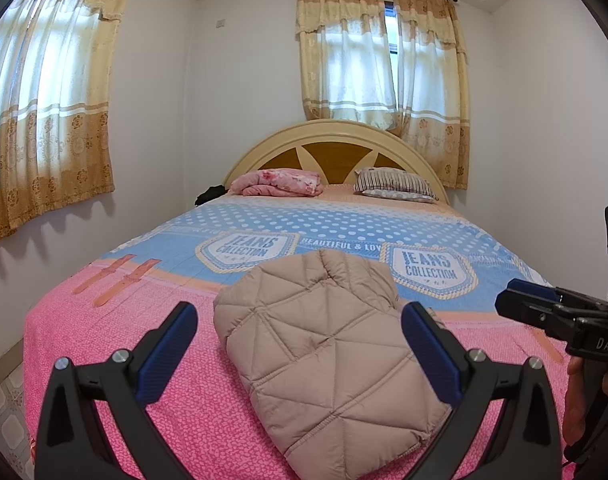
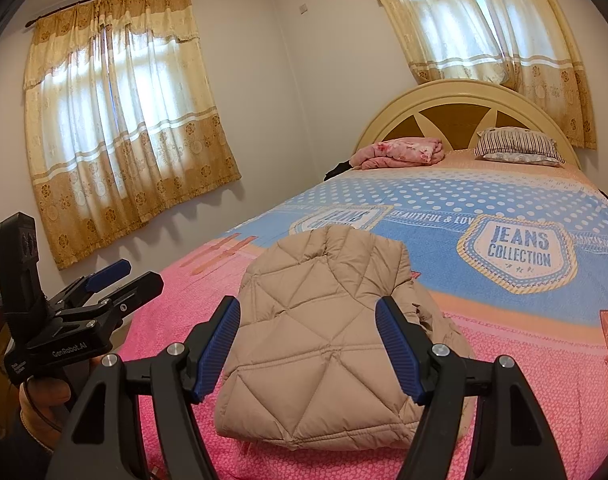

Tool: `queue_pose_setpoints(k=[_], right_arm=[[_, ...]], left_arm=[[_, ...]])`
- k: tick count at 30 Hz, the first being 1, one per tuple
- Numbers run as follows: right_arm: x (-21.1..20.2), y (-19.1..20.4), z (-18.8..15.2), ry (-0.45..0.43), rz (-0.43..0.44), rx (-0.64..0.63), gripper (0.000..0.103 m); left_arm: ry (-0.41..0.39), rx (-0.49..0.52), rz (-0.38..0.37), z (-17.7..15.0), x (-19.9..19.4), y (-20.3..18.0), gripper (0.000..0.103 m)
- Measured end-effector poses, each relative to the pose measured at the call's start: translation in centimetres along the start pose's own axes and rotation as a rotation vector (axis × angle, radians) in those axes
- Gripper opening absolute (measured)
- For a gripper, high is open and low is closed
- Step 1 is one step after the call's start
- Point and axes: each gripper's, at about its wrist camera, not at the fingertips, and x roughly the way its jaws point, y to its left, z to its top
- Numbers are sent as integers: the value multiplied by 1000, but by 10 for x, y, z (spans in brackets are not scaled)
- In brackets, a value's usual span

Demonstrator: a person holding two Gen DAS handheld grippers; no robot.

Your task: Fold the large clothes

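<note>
Where the bed (image 1: 104, 332) spreads under both views, its pink and blue printed cover carries every item. An arched headboard (image 1: 336, 136) stands at the far end, below beige curtains (image 1: 384, 52). The folded beige quilted jacket (image 1: 324, 344) lies on the pink near portion of the cover, its far edge reaching the blue band. A pink folded blanket (image 1: 278, 182) and a striped pillow (image 1: 394, 184) rest near the headboard, well apart from the jacket. The left gripper (image 1: 300, 348) hovers above the jacket, fingers (image 1: 168, 352) spread wide, holding nothing. The right gripper (image 2: 308, 348) is likewise above the jacket, fingers (image 2: 400, 348) wide, holding nothing.
</note>
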Motion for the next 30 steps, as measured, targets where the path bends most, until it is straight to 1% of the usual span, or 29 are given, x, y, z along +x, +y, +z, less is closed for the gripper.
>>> queue_pose_setpoints(k=[3, 7, 9, 14, 30], right_arm=[[0, 0, 0, 1, -1, -1, 71], [-1, 0, 0, -5, -2, -2, 71], [-3, 0, 0, -9, 0, -1, 71], [-9, 4, 2, -23, 2, -8, 71], [-14, 7, 4, -36, 11, -15, 71]], left_arm=[[0, 2, 9, 1, 0, -1, 103], [-1, 14, -8, 2, -1, -2, 103], [-13, 26, 4, 3, -4, -3, 103], [-33, 45, 2, 5, -9, -7, 103], [-17, 41, 8, 7, -6, -3, 103]])
